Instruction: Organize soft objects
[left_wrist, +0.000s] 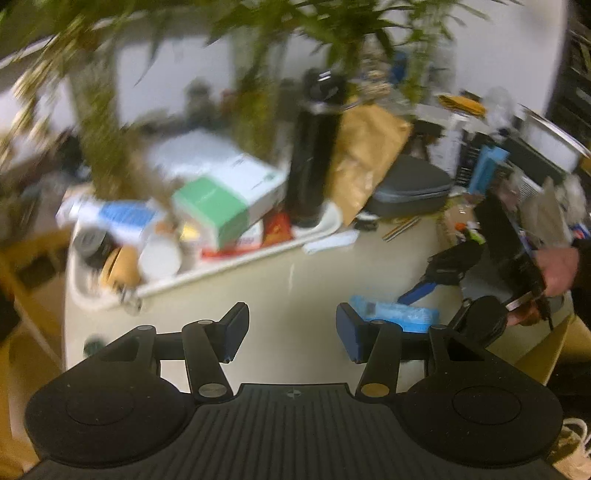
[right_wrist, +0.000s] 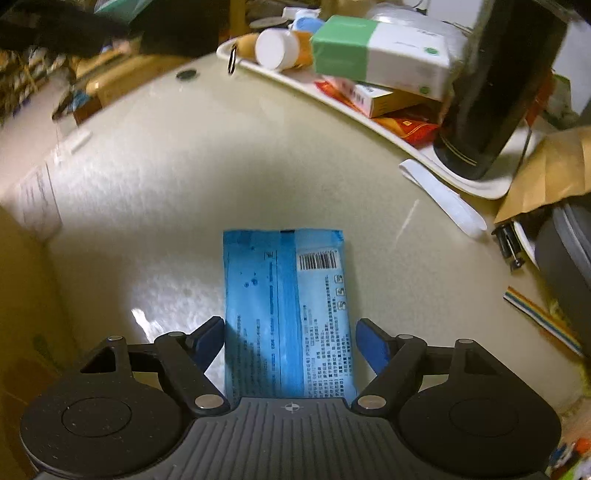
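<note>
A blue soft pack of wipes (right_wrist: 286, 314) lies flat on the cream table, barcode side up. My right gripper (right_wrist: 291, 343) is open with its two blue-padded fingers on either side of the pack's near half; the gap to the pack is small on both sides. The same pack (left_wrist: 397, 315) shows in the left wrist view, partly behind my left gripper's right finger. My left gripper (left_wrist: 291, 332) is open and empty above the bare table. The other gripper (left_wrist: 448, 267) and the hand holding it are at the right of that view.
A long white tray (right_wrist: 369, 120) at the back holds a green-and-white box (right_wrist: 376, 51), a white-capped bottle (right_wrist: 279, 48), flat packets and a tall black bottle (left_wrist: 316, 158). A brown paper bag (left_wrist: 365, 155), a grey case (left_wrist: 410, 188) and plants stand behind.
</note>
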